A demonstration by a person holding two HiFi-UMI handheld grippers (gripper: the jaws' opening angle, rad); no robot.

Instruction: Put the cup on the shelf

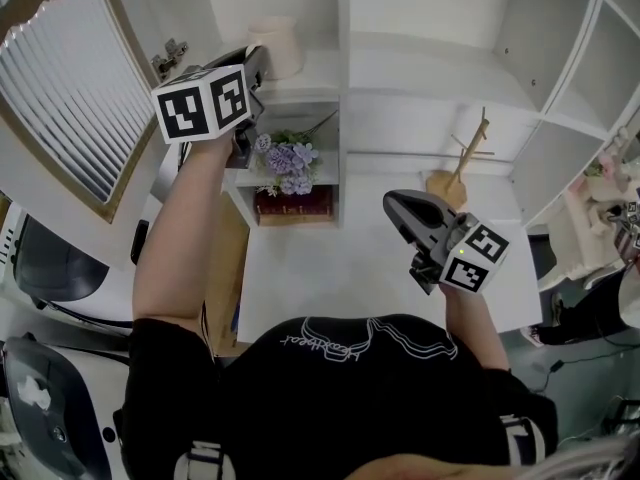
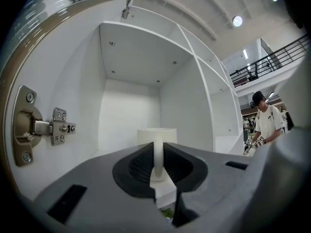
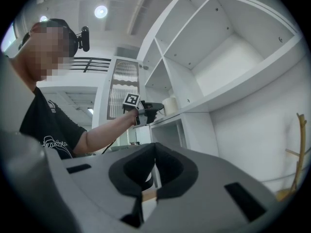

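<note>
Left gripper (image 2: 158,171): jaws narrow, pinched on the handle (image 2: 158,155) of the cup (image 2: 156,134). Gripping the handle rather than the body keeps the jaws clear of the shelf walls and the cup upright. The cup sits past the jaw tips, inside the upper-left compartment of the shelf (image 2: 109,152), close to its front edge. Its base looks down on the board, but I can't confirm contact from here. The arm is stretched up and forward because that compartment is above table level.

The door hinge (image 2: 41,127) is on the left wall, well apart from the cup, so no clash there.

Right gripper (image 3: 147,176): jaws together with nothing between them. It hangs low over the white table (image 1: 330,268), beside the wooden cup stand (image 1: 455,173). My read is it's parked out of the way, since this is a one-hand job.

The cubby below the cup has purple flowers (image 1: 288,163) and a dark red book (image 1: 295,205), which is likely why the empty top cubby is used.

Judgement: placement is nearly done. What's left is to open the left jaws and back straight out. The risk is the jaws snagging the handle on retreat and dragging the cup off the front edge.
</note>
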